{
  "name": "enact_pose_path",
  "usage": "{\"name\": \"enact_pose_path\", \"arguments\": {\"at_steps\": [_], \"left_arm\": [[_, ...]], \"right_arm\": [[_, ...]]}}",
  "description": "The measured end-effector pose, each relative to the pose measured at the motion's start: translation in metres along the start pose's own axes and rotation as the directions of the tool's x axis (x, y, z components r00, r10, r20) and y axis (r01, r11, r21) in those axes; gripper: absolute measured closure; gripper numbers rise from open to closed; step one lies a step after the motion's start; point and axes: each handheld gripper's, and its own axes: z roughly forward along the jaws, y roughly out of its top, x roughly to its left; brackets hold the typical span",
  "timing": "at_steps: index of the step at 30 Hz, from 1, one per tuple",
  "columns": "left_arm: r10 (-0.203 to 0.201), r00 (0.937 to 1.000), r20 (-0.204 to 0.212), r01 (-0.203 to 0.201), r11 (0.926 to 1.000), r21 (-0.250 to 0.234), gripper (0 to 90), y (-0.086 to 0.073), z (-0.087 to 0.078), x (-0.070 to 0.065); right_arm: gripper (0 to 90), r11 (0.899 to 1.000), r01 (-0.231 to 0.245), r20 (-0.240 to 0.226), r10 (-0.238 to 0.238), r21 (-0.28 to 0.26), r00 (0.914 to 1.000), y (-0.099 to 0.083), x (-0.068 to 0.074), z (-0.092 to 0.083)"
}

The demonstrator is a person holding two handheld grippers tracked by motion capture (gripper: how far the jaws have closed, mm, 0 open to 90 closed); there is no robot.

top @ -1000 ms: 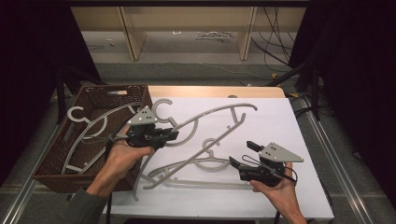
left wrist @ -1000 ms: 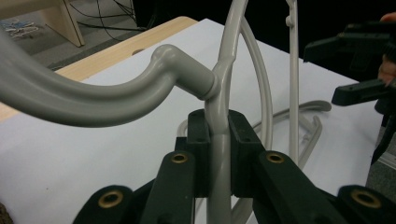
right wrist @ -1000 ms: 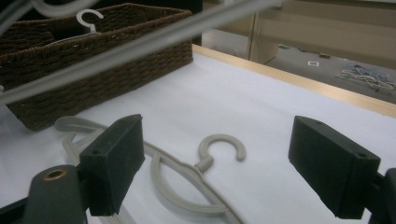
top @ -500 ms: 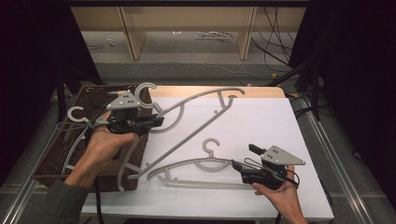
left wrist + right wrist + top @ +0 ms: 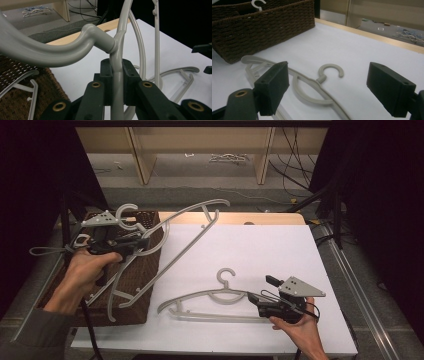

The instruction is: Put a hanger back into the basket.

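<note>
My left gripper [image 5: 131,242] is shut on a grey plastic hanger [image 5: 187,232] just below its hook and holds it tilted in the air over the right edge of the brown wicker basket [image 5: 145,285]. In the left gripper view the hanger's neck [image 5: 116,75] is pinched between the two black pads. A second grey hanger [image 5: 210,300] lies flat on the white table top, hook pointing away from me. My right gripper [image 5: 260,292] rests at that hanger's right end, open, with nothing between its pads [image 5: 273,87]; the hanger [image 5: 317,87] lies just beyond them.
The basket [image 5: 262,27] stands at the table's left edge and holds other grey hangers [image 5: 45,251]. A wooden strip [image 5: 240,217] runs along the table's far edge. Shelving and cables stand on the floor behind.
My left gripper has carried its hanger leftwards and upwards, from over the white table to over the basket's edge. The right gripper and the lying hanger have stayed put.
</note>
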Motion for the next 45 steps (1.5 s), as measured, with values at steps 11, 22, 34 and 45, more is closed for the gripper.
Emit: {"name": "enact_pose_path", "arguments": {"at_steps": [11,22,34,45], "left_arm": [[-0.056,0.9962,-0.067,0.055,0.9984,-0.009,81.3,0.002,-0.016,0.032],[-0.074,0.9875,-0.139,0.072,0.9972,-0.017,81.3,0.008,-0.022,0.06],[-0.09,0.9643,-0.249,0.091,0.9958,-0.007,81.3,-0.002,-0.019,0.102],[-0.098,0.9334,-0.345,0.101,0.9949,-0.008,81.2,-0.026,-0.02,0.131]], "right_arm": [[18.8,1.0,-0.01,0.003,0.01,-0.007,0.9999,-0.001,-0.002,0.001],[18.3,1.0,-0.015,-0.007,0.015,0.0,0.9999,-0.001,-0.002,0.001],[18.2,1.0,-0.013,-0.006,0.013,0.007,0.9999,-0.002,-0.002,0.003],[18.3,1.0,-0.015,-0.011,0.016,0.005,0.9998,-0.003,-0.002,0.003]]}}
